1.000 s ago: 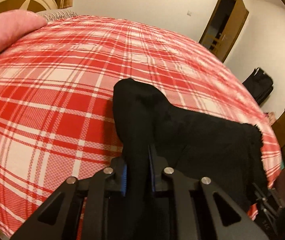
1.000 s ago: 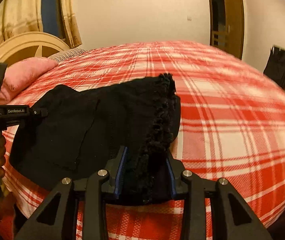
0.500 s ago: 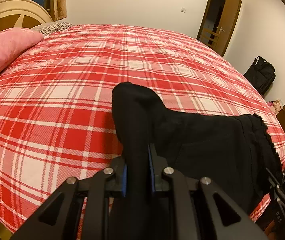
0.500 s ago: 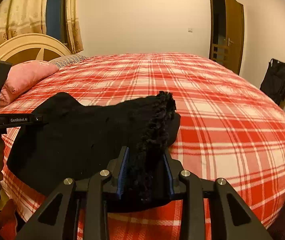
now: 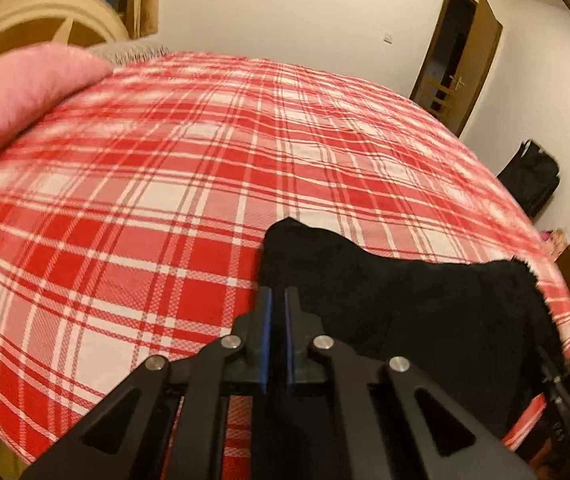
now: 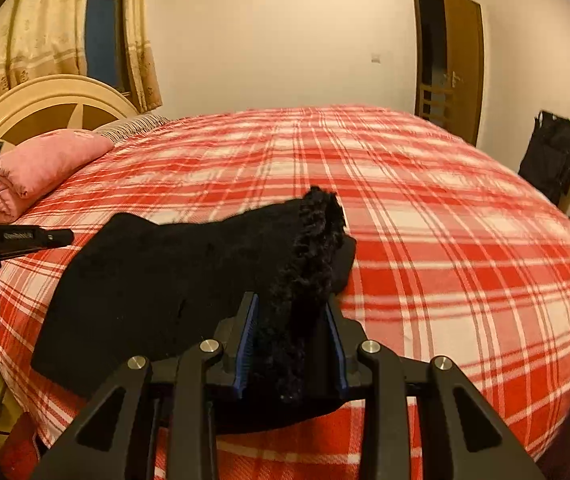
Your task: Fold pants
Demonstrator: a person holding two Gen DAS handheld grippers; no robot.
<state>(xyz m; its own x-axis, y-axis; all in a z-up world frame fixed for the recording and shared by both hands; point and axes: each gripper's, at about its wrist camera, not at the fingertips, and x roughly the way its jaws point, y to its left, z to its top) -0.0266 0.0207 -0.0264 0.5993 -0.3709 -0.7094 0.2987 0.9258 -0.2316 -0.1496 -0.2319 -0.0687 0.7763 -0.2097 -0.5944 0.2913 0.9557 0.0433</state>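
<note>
My left gripper [image 5: 275, 300] has its two fingers pressed close, pinching one end of the black pants [image 5: 397, 300]. My right gripper [image 6: 291, 312] has its fingers a bit wider, and they pinch the fuzzy end of the pants [image 6: 189, 276]. The pants lie folded on the near edge of the red checked bed [image 6: 445, 208], stretched between both grippers. Farther back sits a pink pillow [image 6: 45, 160]. Past the bed I see a brown door [image 6: 461, 52] and a black bag [image 6: 553, 148].
</note>
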